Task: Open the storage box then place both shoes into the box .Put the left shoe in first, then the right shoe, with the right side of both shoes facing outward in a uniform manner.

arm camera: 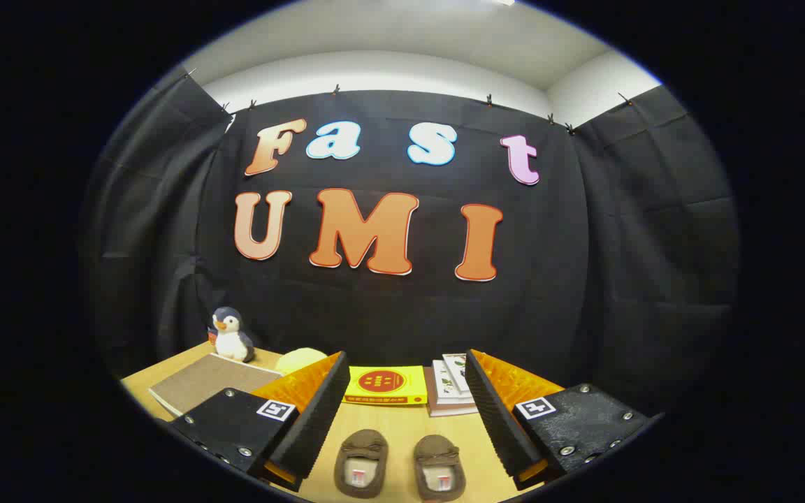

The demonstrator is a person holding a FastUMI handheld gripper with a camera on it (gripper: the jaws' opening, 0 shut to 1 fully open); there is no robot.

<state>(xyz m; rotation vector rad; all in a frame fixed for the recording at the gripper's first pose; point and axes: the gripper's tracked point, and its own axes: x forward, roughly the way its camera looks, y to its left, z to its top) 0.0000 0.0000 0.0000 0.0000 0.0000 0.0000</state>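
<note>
Our tongs (402,419) stand wide open, holding nothing, above the surface (402,419). Between the fingers lie the two shoes — left one (360,462) and right one (439,467) — side by side, toes pointing away from us, untouched. We judge the task barely begun: neither shoe is boxed, and we cannot pick out the storage box. Beyond the shoes lie a yellow book (384,385) and a book stack (450,385); off to the left sit a brown board (210,381), a penguin (232,336) and a pale round thing (300,360). Black cloth walls the booth.
</note>
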